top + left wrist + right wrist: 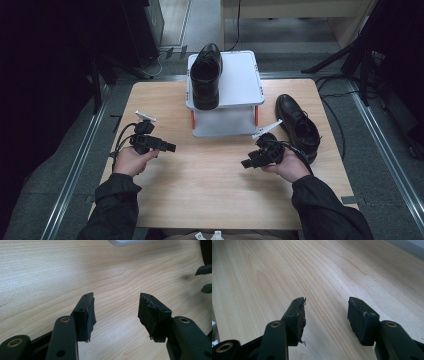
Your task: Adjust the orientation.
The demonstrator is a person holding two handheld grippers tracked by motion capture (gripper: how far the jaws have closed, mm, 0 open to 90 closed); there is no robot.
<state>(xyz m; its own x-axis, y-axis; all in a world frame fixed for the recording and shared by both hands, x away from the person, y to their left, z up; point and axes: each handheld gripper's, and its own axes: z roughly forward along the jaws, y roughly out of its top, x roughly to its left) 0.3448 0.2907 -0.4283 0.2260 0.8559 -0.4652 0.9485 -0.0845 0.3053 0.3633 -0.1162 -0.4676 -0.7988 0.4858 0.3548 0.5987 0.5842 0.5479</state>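
Eyeing shoe (299, 127) on counter (210, 185): stiff leather, slick, some weight, grab collar rim. Both tongs, left (170, 147) and right (247, 163), wide, empty.

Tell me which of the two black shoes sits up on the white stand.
The black shoe on the stand rests on the top shelf of the white stand, at its left side. The other black shoe lies on the wooden table, right of the stand.

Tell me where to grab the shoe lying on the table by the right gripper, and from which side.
Probably grip the shoe by the rim of its opening near the heel, coming from above. It stands upright on its sole on the table, opening up, heel toward the right gripper, so one jaw can go inside and one outside. That gripper's jaws are open and empty.
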